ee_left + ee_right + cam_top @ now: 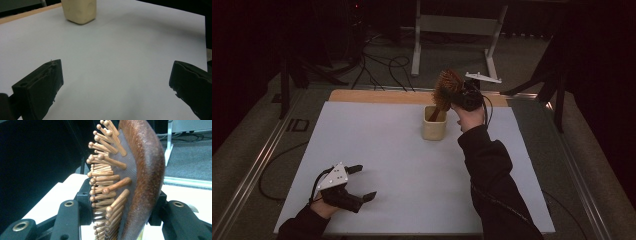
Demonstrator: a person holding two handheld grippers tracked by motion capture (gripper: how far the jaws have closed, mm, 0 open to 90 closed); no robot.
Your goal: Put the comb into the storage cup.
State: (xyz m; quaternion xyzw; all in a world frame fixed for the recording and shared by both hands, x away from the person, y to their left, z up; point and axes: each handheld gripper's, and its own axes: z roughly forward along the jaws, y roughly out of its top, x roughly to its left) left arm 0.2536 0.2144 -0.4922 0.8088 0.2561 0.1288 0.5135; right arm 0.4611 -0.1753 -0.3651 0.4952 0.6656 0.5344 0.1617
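A reddish-brown hairbrush (447, 87), a cream cup (434, 129), a white table (412, 175).

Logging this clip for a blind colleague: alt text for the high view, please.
The right gripper holds a wooden hairbrush with its handle in a cream cup on a white table. The left gripper rests open near the front left corner.

Both forearms wear dark long sleeves (492, 165). The left gripper (359, 182) is black, with a grey three-cornered plate (333, 176) dotted with small holes on top and a black cable trailing off it. The right gripper (457, 95) is also black with a pale plate; brass-ringed screw holes (20, 226) show on its jaws.
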